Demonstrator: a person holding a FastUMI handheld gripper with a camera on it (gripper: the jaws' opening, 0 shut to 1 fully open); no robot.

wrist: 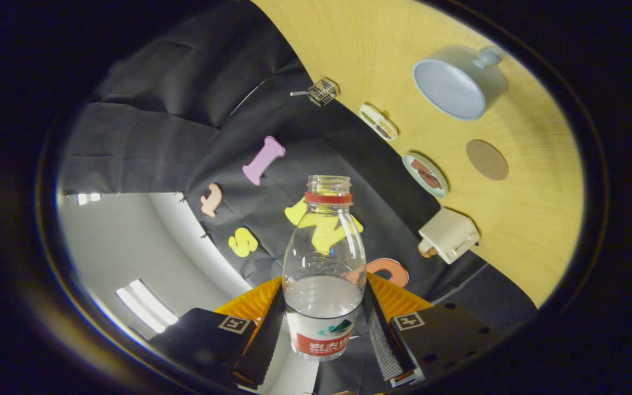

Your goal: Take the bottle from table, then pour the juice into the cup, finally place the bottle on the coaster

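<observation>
One bottle point(324, 269), one cup point(453, 88) and one coaster point(486, 159) can be counted. The bottle is clamped in the claw point(324, 323), a finger pressed against each side of its lower body near the label, at the bottom centre of the frame. It has no cap, a red ring sits at its neck, and clear liquid fills roughly its lower third. The wooden table point(535, 219) is seen tilted across the upper right of the frame. The cup, with a handle, is seen there with nothing visible inside. The round brown coaster lies bare just below the cup. Along the table's edge are set one small wire basket point(322, 91), one oval dish point(378, 122), one plate point(424, 175) carrying brown pieces, and one cream box point(449, 235). The bottle's mouth is well apart from the cup.
</observation>
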